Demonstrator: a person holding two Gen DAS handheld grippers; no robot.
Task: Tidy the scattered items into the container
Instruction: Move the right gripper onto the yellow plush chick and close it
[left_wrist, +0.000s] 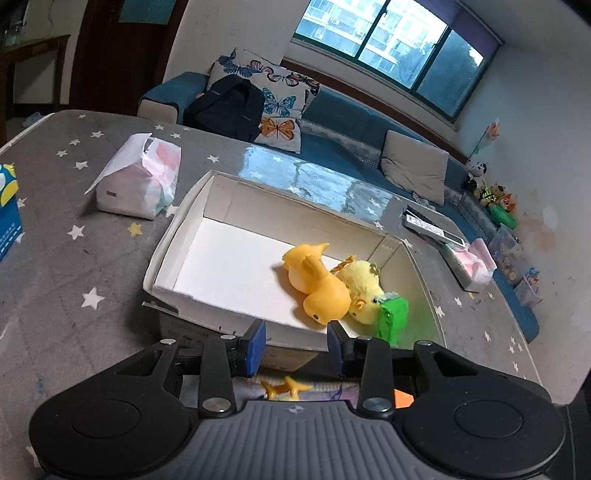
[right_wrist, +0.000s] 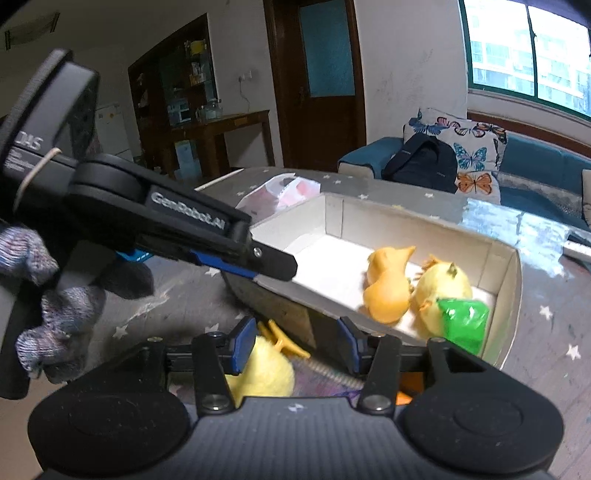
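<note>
A white cardboard box stands on the grey star-patterned table. In its right end lie an orange rubber duck, a yellow plush and a green toy. My left gripper hovers at the box's near wall, open with nothing between its fingers. In the right wrist view it reaches over the box's near left rim, held by a gloved hand. My right gripper is open in front of the box. A second yellow plush with orange feet lies below, beside its left finger.
A tissue pack lies left of the box and a blue carton sits at the table's left edge. Another tissue pack and a flat dark device lie right of the box. A purple patterned item lies under my right gripper.
</note>
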